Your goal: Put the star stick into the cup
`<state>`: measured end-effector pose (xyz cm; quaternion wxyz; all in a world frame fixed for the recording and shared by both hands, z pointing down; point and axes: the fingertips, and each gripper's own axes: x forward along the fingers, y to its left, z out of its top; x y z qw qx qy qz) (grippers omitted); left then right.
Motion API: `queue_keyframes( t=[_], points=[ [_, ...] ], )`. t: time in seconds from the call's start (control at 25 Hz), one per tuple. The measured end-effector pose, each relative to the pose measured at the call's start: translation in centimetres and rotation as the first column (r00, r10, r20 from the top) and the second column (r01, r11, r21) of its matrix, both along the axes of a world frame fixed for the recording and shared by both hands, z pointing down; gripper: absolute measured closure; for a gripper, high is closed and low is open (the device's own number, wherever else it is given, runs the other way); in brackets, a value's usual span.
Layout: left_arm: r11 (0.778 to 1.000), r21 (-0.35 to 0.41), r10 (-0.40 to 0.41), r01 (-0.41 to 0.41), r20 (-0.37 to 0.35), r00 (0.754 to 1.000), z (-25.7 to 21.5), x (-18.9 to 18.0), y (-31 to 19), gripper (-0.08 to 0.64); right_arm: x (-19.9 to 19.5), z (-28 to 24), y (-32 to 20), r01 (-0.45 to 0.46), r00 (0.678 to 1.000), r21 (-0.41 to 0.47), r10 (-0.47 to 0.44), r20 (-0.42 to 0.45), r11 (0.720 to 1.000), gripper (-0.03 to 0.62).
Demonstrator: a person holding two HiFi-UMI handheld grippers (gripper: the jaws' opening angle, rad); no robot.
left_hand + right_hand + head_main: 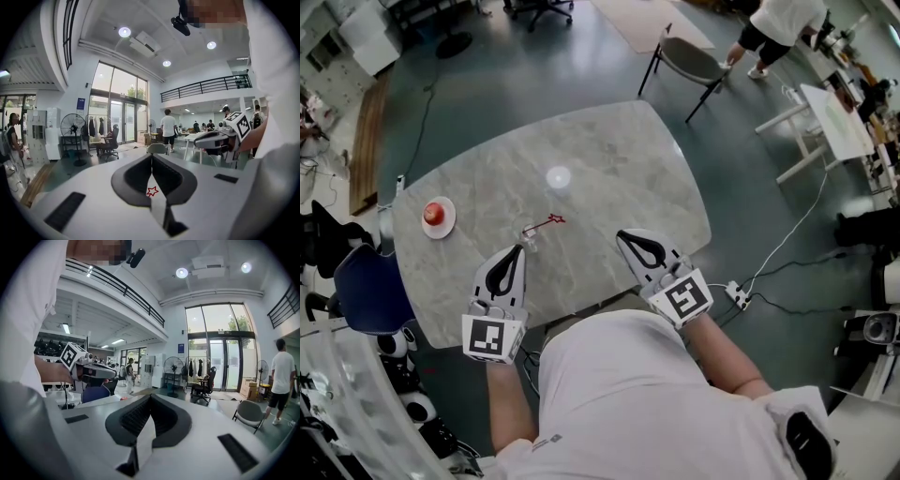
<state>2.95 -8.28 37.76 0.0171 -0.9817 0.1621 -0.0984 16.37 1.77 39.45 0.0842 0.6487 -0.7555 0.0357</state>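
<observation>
My left gripper [518, 248] and right gripper [622, 234] hover over the marble table [609, 150], both with jaws together and empty. The red star stick [551, 221] meets the clear cup [529, 236] just ahead of my left gripper; I can't tell if it's inside.

The person wears a white short-sleeved shirt [623, 394] with a small dark print [546, 438] near its left sleeve. A black oval patch [807, 441] sits at the right shoulder, possibly a strap pad; the head view is too distorted there to tell. The left tool [519, 249] and the right tool [624, 234] have smooth white shells that taper forward to black ribbed pads [133, 180] outlining a teardrop. Each carries a white cube at its rear, the left cube [492, 338] and the right cube [686, 299], printed with black square markers. Black rectangular slots [65, 211] are set into the left tool's shell.
</observation>
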Motion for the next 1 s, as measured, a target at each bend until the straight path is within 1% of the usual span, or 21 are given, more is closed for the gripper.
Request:
queue_keyframes(
  t=[0.12,0.32,0.52,0.72,0.88,1.0],
  points=[
    [1.000,-0.013,-0.010,0.010,0.006,1.000,0.0,0.0,0.2,0.561,0.1,0.0,0.0,0.003,1.000,-0.001,-0.003,0.024,1.000,0.583],
    [1.000,-0.004,-0.009,0.009,0.009,1.000,0.5,-0.1,0.4,0.560,0.4,0.1,0.0,-0.001,1.000,-0.003,0.001,0.027,1.000,0.583],
    [1.000,-0.017,-0.025,0.025,0.021,0.999,1.0,-0.4,0.3,0.560,0.5,0.3,-0.1,0.004,1.000,-0.007,-0.004,0.029,1.000,0.583],
    [1.000,-0.018,-0.025,0.026,0.029,0.999,1.1,-0.3,0.6,0.560,0.6,0.7,0.0,0.016,1.000,-0.029,-0.016,0.012,0.999,0.583],
    [0.999,-0.034,-0.033,0.034,0.031,0.999,1.2,-0.4,0.8,0.560,0.6,1.1,0.2,0.019,1.000,-0.041,-0.018,0.023,0.999,0.583],
    [0.999,-0.030,-0.040,0.041,0.036,0.999,1.4,-0.5,0.7,0.561,0.6,1.1,0.2,0.019,1.000,-0.040,-0.018,0.023,0.999,0.583]
  ],
)
